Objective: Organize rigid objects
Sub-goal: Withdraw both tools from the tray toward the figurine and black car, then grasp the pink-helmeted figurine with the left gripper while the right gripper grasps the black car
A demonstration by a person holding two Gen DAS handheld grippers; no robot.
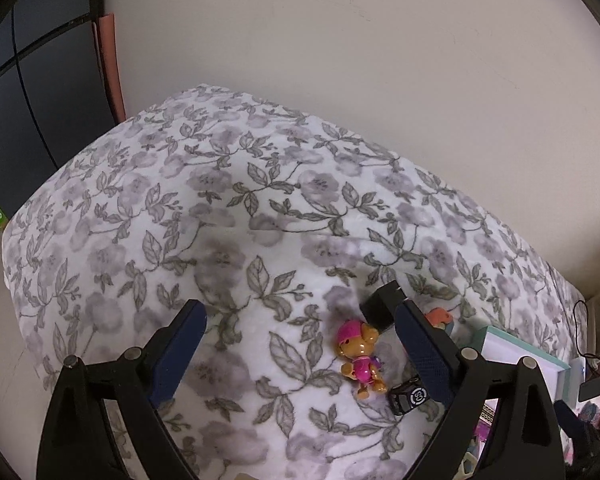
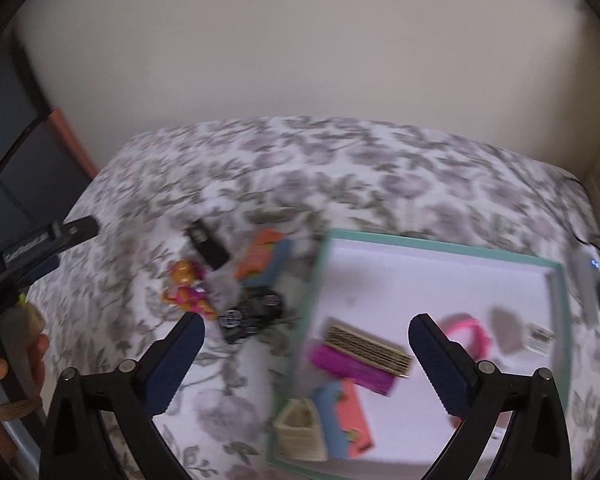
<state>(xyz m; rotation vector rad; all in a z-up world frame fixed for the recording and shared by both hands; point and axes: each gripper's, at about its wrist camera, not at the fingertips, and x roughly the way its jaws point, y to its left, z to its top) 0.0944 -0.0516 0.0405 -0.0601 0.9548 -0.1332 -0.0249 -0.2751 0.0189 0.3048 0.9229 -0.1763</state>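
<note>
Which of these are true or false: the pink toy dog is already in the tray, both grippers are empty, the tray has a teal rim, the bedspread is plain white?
1. The pink toy dog lies in the tray. False: it lies on the bedspread, outside the tray.
2. The left gripper and right gripper hold nothing. True.
3. The tray has a teal rim. True.
4. The bedspread is plain white. False: it has a grey-purple flower and leaf print.

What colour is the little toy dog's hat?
Pink. The toy dog shows it best in the left wrist view.
</note>
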